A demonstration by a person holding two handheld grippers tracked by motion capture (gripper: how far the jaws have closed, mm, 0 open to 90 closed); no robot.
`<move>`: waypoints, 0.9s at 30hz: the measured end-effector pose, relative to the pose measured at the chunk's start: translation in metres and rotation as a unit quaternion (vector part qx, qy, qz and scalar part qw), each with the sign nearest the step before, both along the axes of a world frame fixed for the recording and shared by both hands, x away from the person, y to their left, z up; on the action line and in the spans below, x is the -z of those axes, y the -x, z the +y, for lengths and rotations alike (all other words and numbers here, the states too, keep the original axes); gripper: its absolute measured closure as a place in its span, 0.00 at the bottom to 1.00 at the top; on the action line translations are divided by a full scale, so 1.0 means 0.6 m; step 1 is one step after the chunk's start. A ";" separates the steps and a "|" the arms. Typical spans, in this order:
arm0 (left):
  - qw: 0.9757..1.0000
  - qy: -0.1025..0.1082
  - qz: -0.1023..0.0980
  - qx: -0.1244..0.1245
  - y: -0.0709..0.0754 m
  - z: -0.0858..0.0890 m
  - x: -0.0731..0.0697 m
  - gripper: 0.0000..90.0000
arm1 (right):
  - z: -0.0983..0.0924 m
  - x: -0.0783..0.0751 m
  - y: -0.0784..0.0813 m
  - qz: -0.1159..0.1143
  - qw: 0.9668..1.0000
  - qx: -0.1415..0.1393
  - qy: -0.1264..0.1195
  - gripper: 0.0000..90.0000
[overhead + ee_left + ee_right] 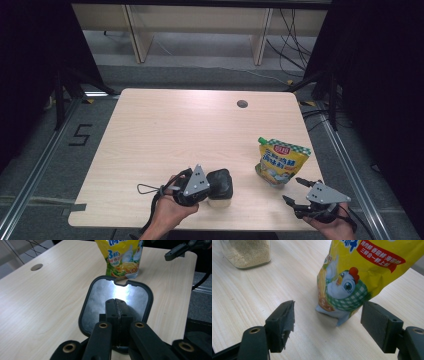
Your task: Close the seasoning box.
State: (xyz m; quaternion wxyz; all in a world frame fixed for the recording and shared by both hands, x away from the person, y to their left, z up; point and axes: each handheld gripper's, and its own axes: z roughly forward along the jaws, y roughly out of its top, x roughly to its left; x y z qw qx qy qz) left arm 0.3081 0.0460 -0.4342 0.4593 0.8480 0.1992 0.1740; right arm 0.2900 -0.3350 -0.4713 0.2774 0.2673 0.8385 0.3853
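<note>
A yellow seasoning pouch [282,162] with a chick printed on it stands upright at the table's front right. Just left of it stands a clear jar [220,200] of pale granules with a black lid [220,182]. My left gripper [207,184] is shut, and its joined tips [116,302] lie over the shiny inner face of the lid [96,302]; nothing sits between the jaws, and I cannot tell whether they touch it. My right gripper [291,189] stands open a little in front of the pouch [362,270], whose bottom corner shows between the pads [284,317].
The light wooden table [175,130] has a round cable hole [242,104] at the back right. Black curtains flank both sides, and cables lie on the floor beyond. The jar [247,252] stands farther left in the right gripper view.
</note>
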 end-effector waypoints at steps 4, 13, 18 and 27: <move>1.000 -0.013 0.008 0.012 -0.001 -0.010 0.010 0.99 | 0.001 0.000 0.000 0.000 1.000 0.000 -0.003 0.31; 1.000 -0.010 0.012 0.015 -0.001 -0.013 0.016 0.99 | 0.002 0.000 0.001 0.001 1.000 -0.003 0.001 0.31; 1.000 -0.001 0.017 0.016 -0.003 -0.010 0.012 0.92 | 0.002 0.000 0.001 0.002 1.000 -0.005 0.003 0.31; 0.997 0.065 0.027 0.015 -0.004 0.006 -0.006 0.63 | 0.003 0.001 0.001 0.002 1.000 -0.003 0.002 0.31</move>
